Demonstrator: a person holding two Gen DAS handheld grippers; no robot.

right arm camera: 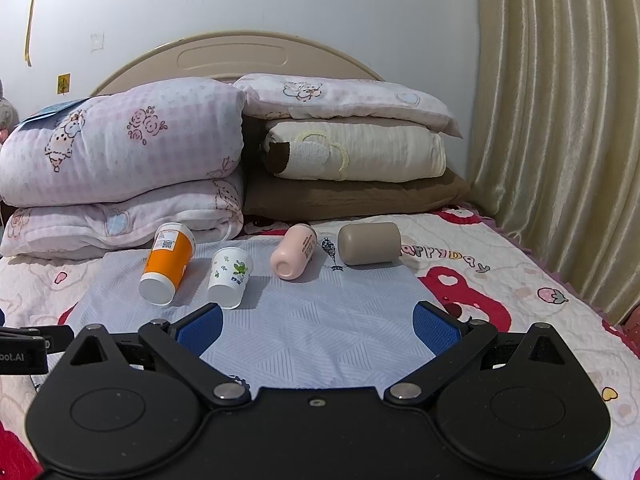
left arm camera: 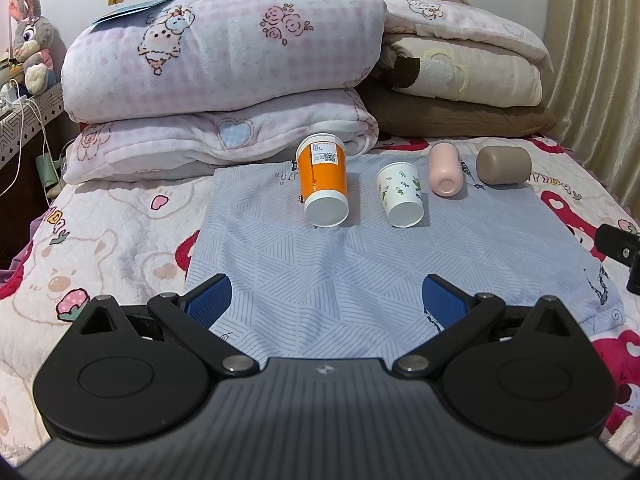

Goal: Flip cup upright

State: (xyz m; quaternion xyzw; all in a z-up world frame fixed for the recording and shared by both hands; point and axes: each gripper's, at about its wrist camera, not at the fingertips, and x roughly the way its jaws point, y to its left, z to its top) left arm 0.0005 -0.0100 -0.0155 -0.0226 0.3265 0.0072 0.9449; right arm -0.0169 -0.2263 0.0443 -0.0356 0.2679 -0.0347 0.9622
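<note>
A bed with a grey-blue cloth is filling both views, and the openings of all four cups are facing away, so their insides are staying hidden. They're lying tipped over in a row: orange cup, floral cup, pink cup, taupe cup. The left gripper and right gripper are both hovering wide apart, gripping nothing.

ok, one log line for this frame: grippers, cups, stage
stage: pre-grasp | left gripper: open, holding nothing | right gripper: open, holding nothing | four cups on their sides on grey cloth | none upright

Folded pink blankets stacked by headboard, cream curtain, plush rabbit
</note>
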